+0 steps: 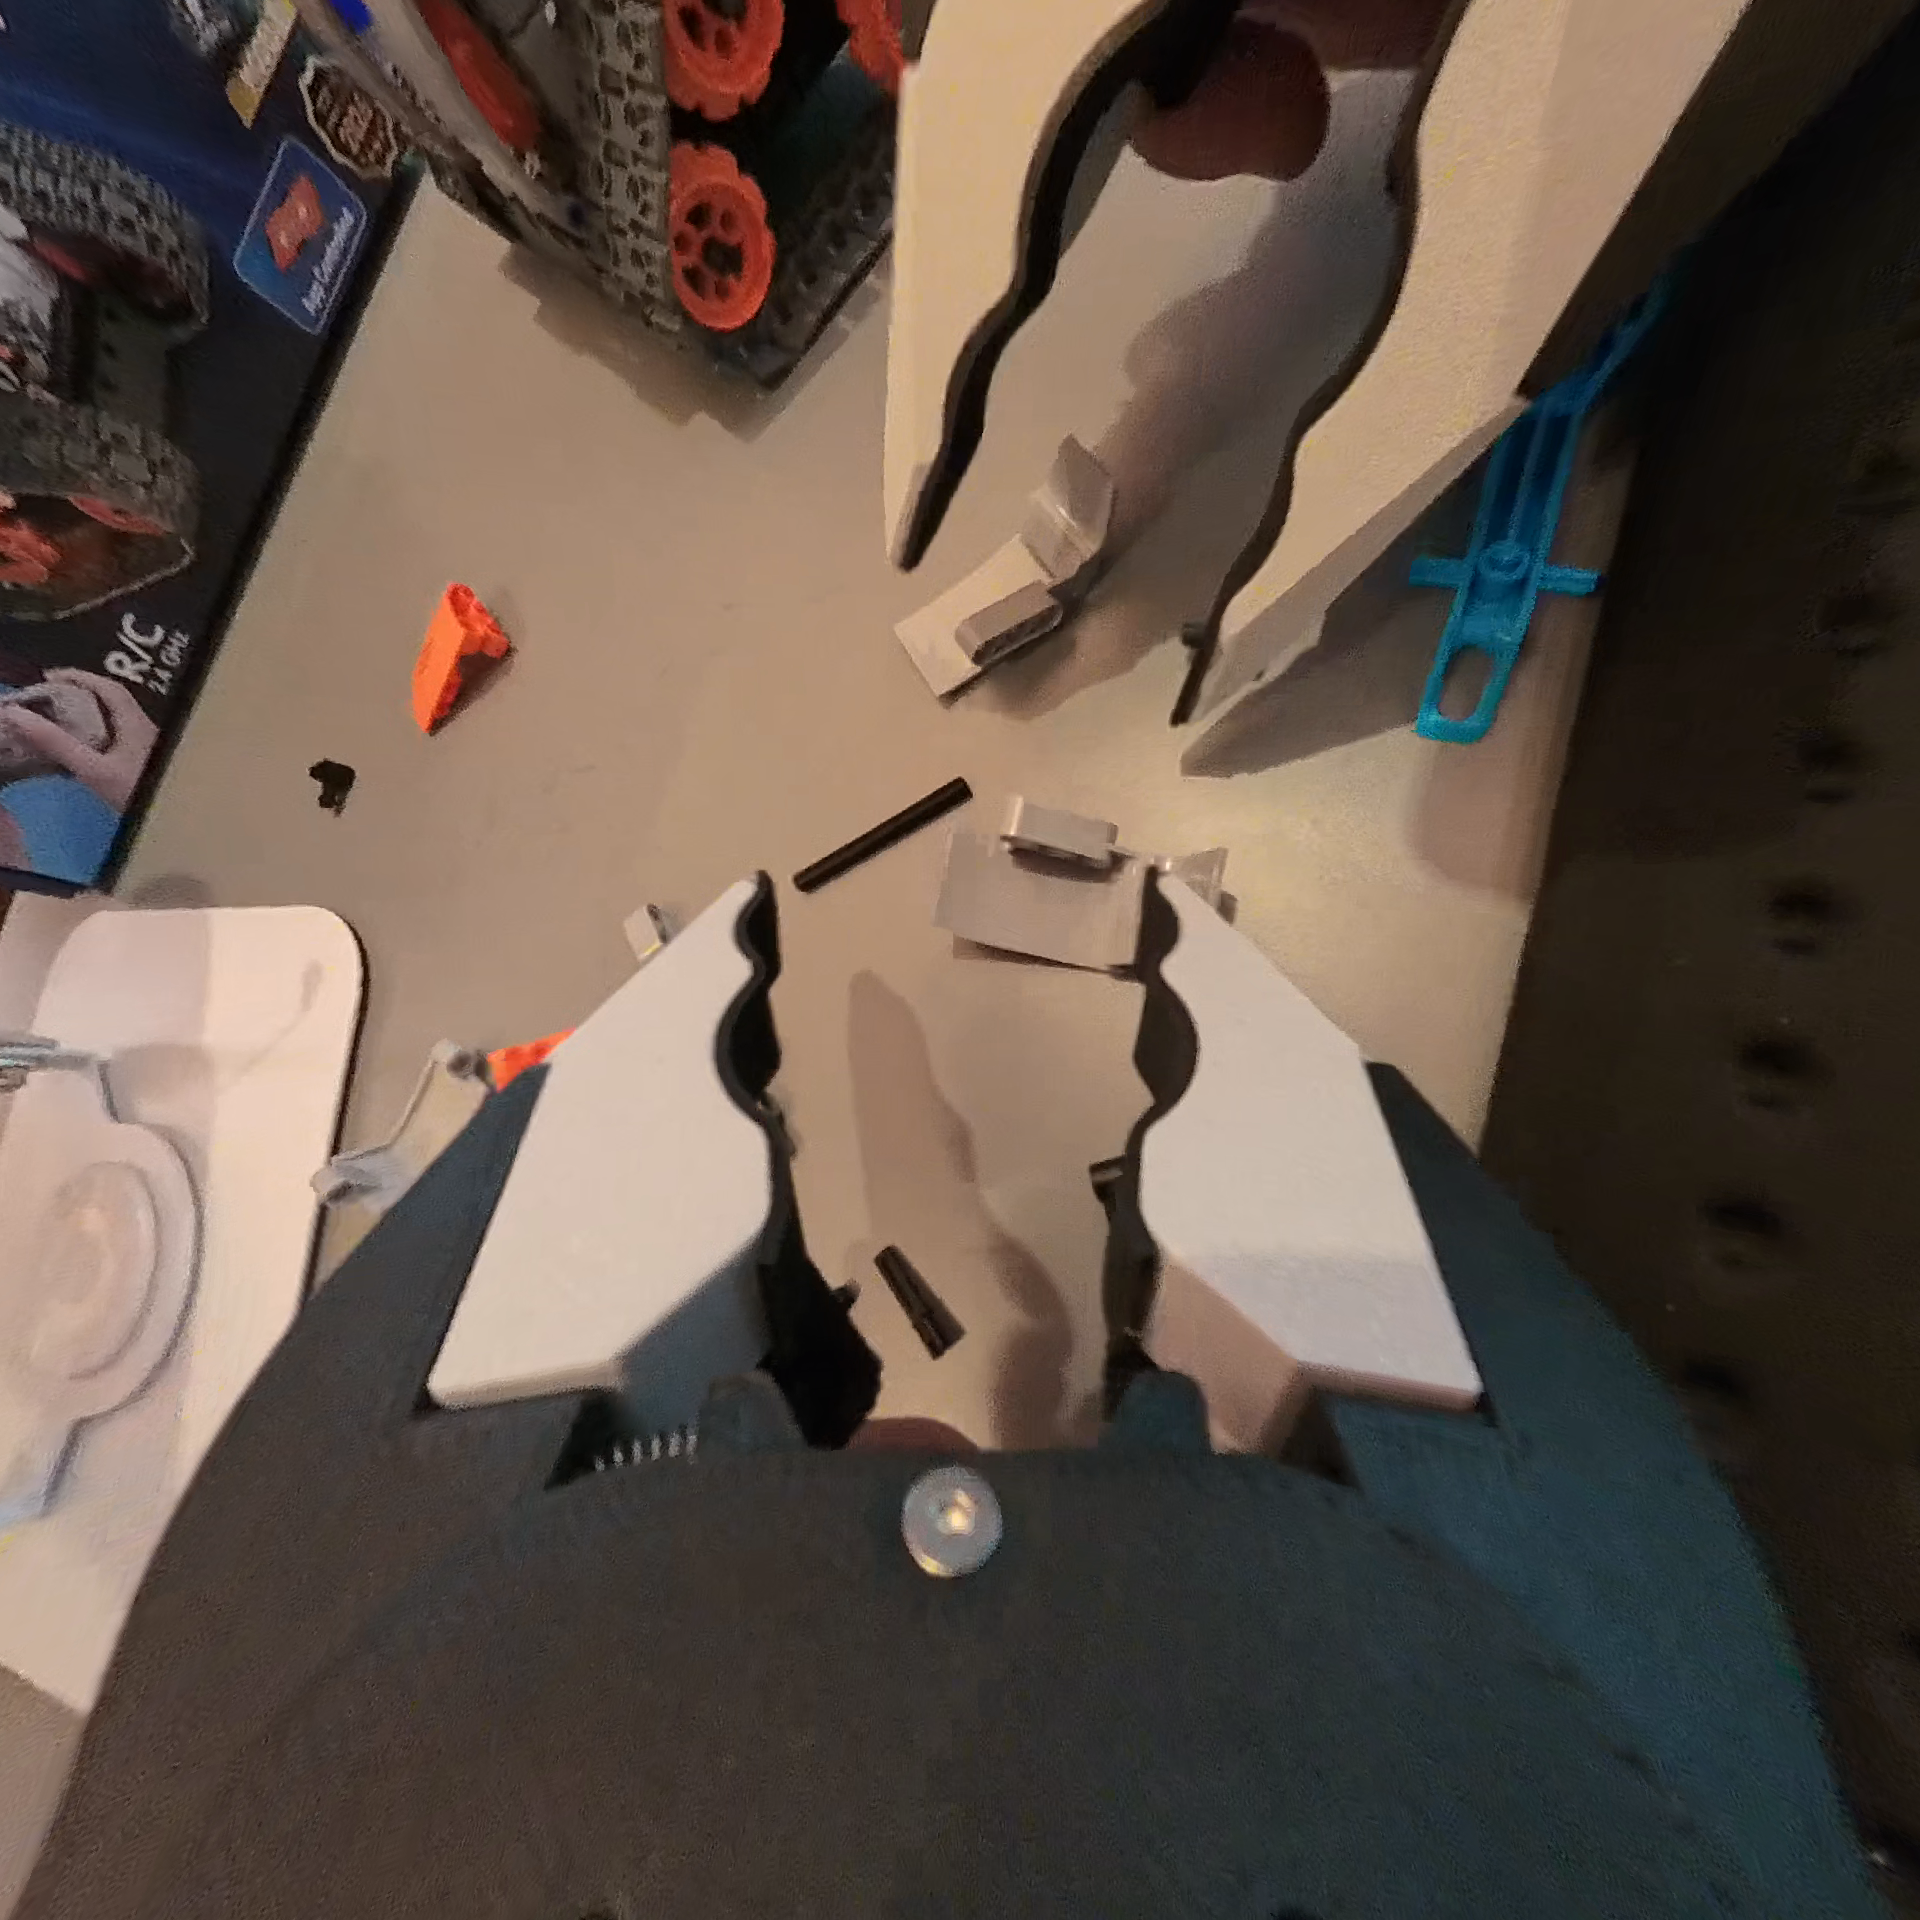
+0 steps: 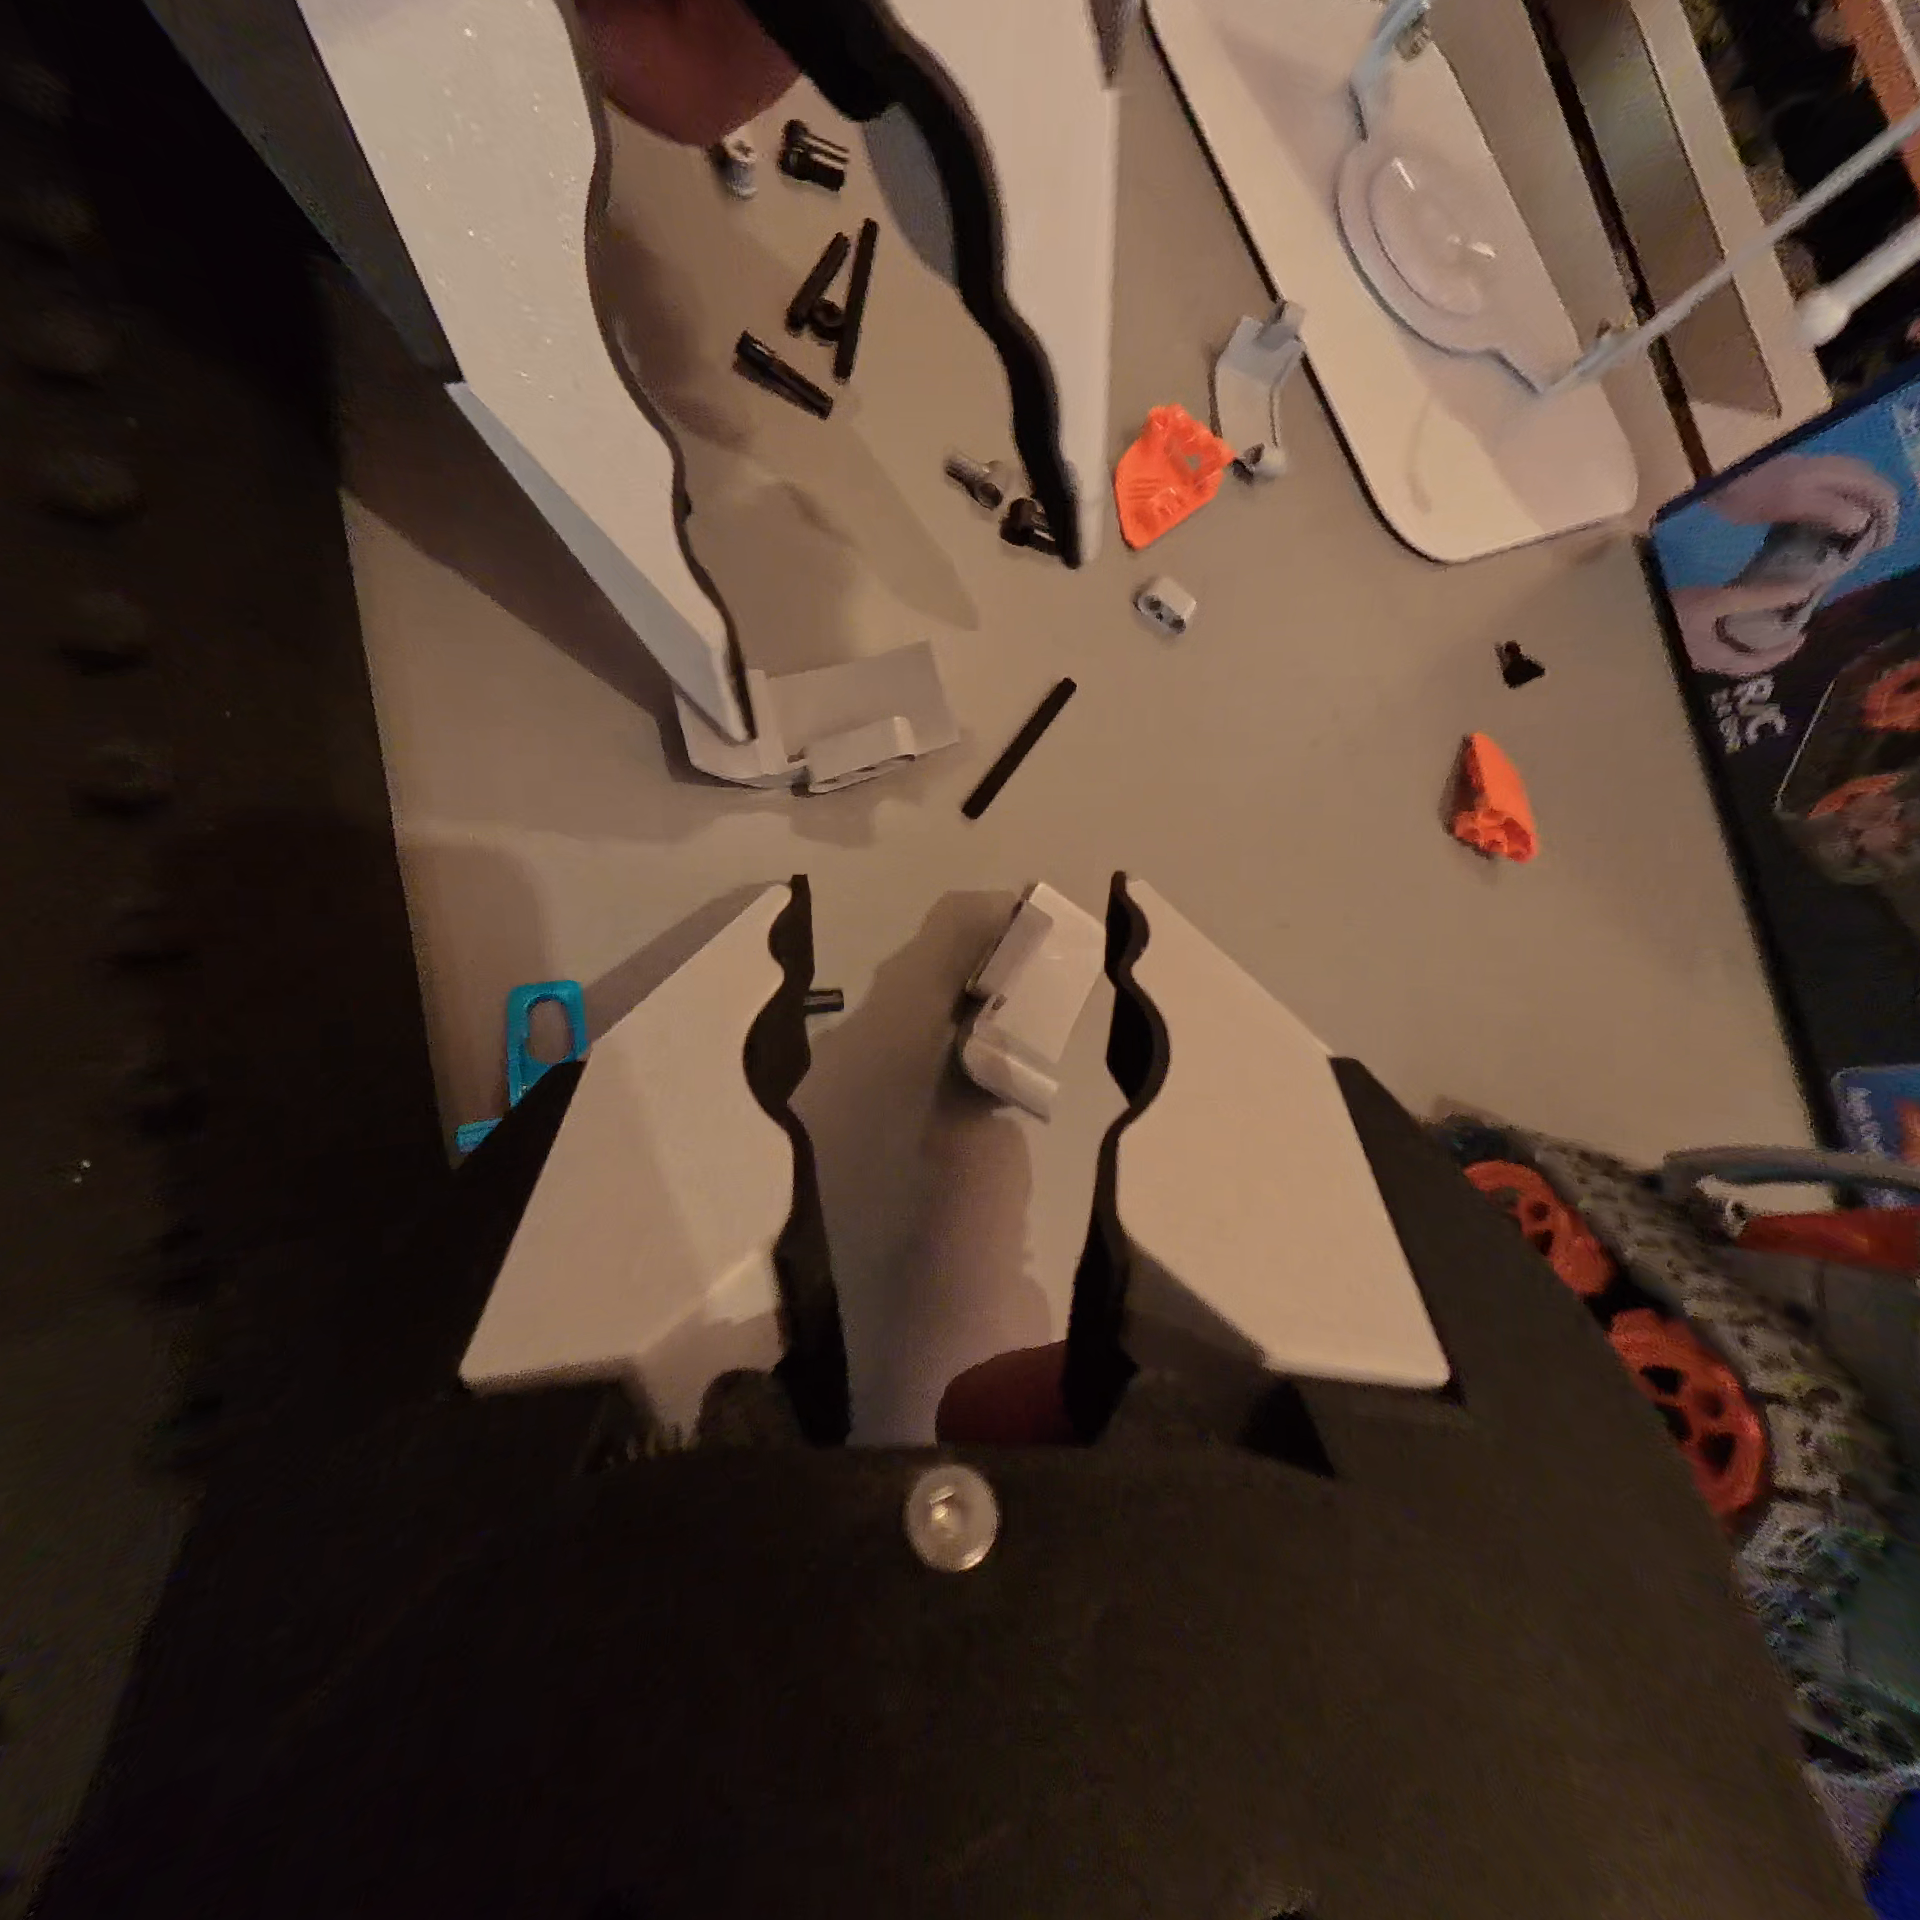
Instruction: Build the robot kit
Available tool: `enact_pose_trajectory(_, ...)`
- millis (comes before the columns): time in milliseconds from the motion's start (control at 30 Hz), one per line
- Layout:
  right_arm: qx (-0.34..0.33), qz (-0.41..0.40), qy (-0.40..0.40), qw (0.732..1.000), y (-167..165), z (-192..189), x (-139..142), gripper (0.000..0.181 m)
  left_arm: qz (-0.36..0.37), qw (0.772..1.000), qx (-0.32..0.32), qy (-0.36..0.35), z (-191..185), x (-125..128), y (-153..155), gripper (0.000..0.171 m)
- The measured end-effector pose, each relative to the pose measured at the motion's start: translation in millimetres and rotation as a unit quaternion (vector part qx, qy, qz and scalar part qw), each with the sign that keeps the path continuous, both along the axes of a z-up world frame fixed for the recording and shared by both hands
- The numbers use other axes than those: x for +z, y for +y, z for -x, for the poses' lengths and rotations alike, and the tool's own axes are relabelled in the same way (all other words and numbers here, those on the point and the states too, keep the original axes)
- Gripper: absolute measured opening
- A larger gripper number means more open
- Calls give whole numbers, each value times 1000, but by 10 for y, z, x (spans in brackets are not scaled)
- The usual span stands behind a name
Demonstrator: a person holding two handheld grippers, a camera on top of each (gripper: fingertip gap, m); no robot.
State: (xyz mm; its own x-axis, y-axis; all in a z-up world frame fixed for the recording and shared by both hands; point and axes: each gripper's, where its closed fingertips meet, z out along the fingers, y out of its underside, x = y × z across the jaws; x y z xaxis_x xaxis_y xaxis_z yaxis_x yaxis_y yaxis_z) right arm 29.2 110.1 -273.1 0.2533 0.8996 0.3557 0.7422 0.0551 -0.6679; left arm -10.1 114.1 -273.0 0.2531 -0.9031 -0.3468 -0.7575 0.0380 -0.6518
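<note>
Both tongs spread, right tongs (image 2: 956, 883) straddling a grey piece (image 2: 1023, 997), left tongs (image 1: 956, 883) beside another (image 1: 1039, 894).

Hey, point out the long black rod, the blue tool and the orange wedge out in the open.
Black rod (image 2: 1018, 748), right wrist view, its middle.
Blue tool (image 1: 1496, 582), left wrist view, the hub of its cross.
Orange wedge (image 1: 452, 655), left wrist view, its flat face.

Between your right claw's (image 2: 956, 883) spread fingers lies a bracket (image 2: 1023, 997) on the bench (image 2: 1247, 831). Just ahead lies a rod (image 2: 1018, 748), with your left claw (image 2: 904, 613) beyond it, a second bracket (image 2: 831, 727) at its tip.
</note>
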Motion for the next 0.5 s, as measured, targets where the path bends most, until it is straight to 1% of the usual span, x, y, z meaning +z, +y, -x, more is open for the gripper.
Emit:
enact_pose_trajectory(33, -3, 28, 1, 1000, -23, -24, -36, 62, 12, 1000, 6, -3, 7, -19, 5, 62)
enact_pose_trajectory(67, -6, 55, 2, 998, -41, -56, -70, 82, 23, 1000, 3, -7, -2, -38, -12, 70)
enact_pose_trajectory(100, -13, 67, 8, 998, -23, -90, -79, 91, 40, 999, -3, -10, -21, -57, -48, 79)
enact_pose_trajectory(167, -15, 71, 15, 997, 20, -150, -76, 97, 69, 998, -6, -8, -39, -93, -82, 94)
enact_pose_trajectory(200, -21, 68, 16, 997, 55, -184, -57, 102, 72, 997, -1, -14, -51, -69, -64, 93)
enact_pose_trajectory(267, -24, 74, 18, 997, 85, -227, -31, 102, 83, 996, 11, -16, -49, -51, -36, 87)
enact_pose_trajectory(333, -16, 90, 15, 996, 74, -248, -76, 97, 81, 996, 24, -18, -63, -36, 15, 66)
enact_pose_trajectory(400, -32, 53, 18, 998, 191, -262, -103, 97, 87, 996, 28, -7, -78, -68, 8, 66)
enact_pose_trajectory(433, -39, 37, 19, 998, 226, -269, -95, 100, 68, 997, 39, -15, -103, -25, 58, 66)
enact_pose_trajectory(500, -50, 24, 25, 998, 257, -270, -49, 98, 52, 996, 58, -52, -175, 110, 98, 52)
